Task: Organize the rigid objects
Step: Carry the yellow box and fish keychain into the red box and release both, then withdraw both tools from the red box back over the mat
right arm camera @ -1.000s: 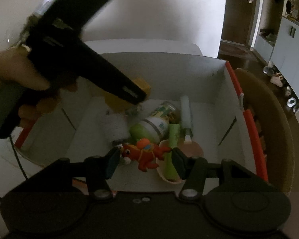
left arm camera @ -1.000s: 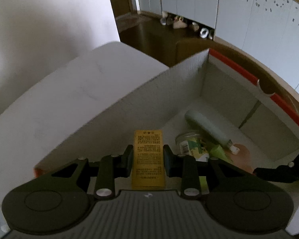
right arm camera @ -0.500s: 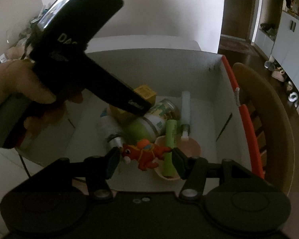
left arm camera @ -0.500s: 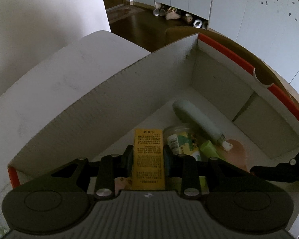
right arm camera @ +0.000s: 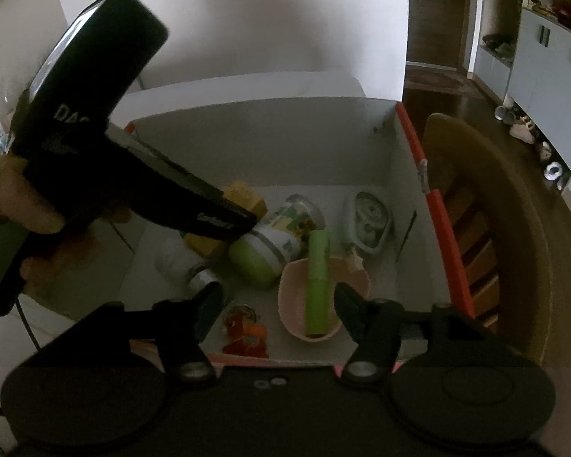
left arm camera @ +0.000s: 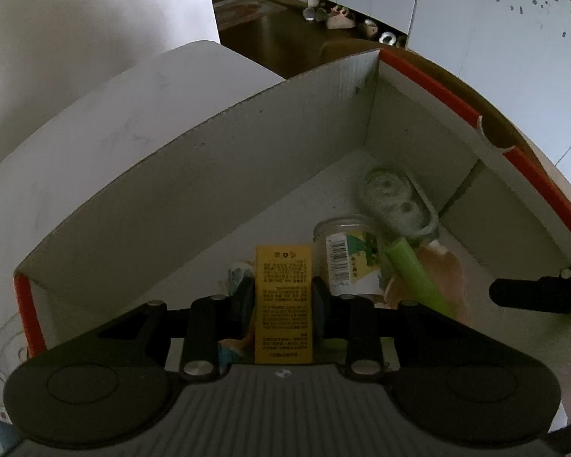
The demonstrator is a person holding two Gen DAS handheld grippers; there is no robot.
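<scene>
Two drops into the cardboard box (left arm camera: 209,175) are under way. From the left wrist view we see our left gripper (left arm camera: 283,297) clenched on the yellow carton (left arm camera: 283,304), now lower inside the box than a second ago, above the jar (left arm camera: 346,259); next we should let go. From the right wrist view our right gripper (right arm camera: 278,304) is opening, empty, and the orange toy (right arm camera: 247,337) it pinched before lies released on the box floor beside the pink bowl (right arm camera: 289,297)
</scene>
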